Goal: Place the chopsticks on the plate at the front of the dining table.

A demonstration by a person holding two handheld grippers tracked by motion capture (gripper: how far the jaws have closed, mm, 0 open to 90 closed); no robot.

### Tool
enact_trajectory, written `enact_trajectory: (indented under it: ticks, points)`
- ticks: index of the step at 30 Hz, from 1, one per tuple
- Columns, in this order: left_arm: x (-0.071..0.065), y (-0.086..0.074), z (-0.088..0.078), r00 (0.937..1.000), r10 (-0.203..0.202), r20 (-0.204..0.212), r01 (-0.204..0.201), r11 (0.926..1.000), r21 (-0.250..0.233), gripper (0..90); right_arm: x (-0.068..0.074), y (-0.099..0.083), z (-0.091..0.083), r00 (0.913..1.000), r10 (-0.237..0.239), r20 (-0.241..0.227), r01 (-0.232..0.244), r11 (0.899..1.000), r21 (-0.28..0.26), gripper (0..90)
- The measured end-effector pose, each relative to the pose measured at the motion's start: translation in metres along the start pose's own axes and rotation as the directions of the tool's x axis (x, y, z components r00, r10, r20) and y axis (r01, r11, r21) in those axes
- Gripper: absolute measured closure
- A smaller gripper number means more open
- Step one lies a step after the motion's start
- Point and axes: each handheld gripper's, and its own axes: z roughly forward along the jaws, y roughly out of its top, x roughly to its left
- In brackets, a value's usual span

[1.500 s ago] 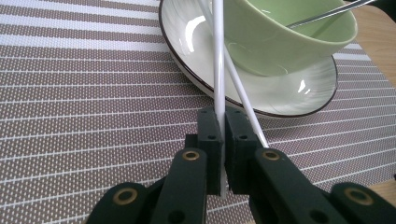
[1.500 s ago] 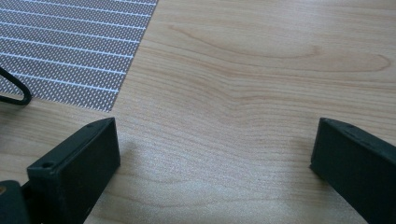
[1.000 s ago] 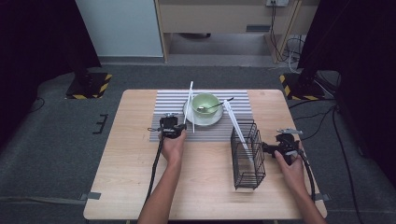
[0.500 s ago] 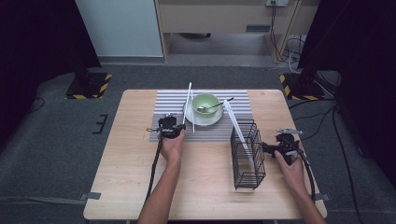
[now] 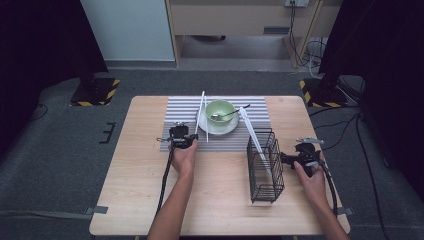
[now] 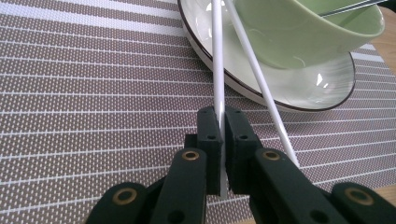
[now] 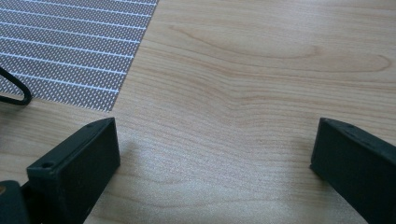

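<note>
Barely shifted, left gripper (image 6: pixel 222 122) stays clamped on white chopstick (image 6: pixel 217 56).

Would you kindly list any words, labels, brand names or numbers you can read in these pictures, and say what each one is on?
None can be read: no legible text on the striped placemat, the green bowl, the wire basket, the table or either hand-held gripper.
The yellow-and-black hazard stripes on the floor stand base carry no words.
</note>
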Motion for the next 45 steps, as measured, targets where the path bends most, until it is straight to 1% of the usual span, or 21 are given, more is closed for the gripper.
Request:
enact_trajectory:
  ticks: [3,16,25,40,45]
  points:
    - [0.001,0.0,0.001,1.0,-0.005,-0.001,0.005,1.0,0.003,85.7,0.0,0.0,0.0,1.0,0.0,0.0,0.0,1.0,0.0,1.3]
    - [0.002,0.0,0.001,0.9998,-0.007,-0.016,0.007,0.9999,0.01,85.4,0.0,0.0,0.0,1.0,-0.001,-0.001,0.001,1.0,0.002,1.1]
    - [0.002,0.001,0.0,0.9996,-0.012,-0.027,0.012,0.9999,-0.001,85.4,0.0,0.0,0.0,1.0,-0.001,-0.001,0.001,1.0,0.002,1.1]
    - [-0.002,-0.002,0.007,0.9998,-0.015,-0.013,0.015,0.9999,-0.002,84.7,0.0,0.0,0.0,1.0,0.0,0.0,0.0,1.0,0.002,1.0]
    - [-0.004,-0.004,0.011,0.9999,0.001,-0.013,-0.001,1.0,0.002,83.2,0.0,0.0,0.0,1.0,-0.001,0.0,0.001,1.0,0.002,1.0]
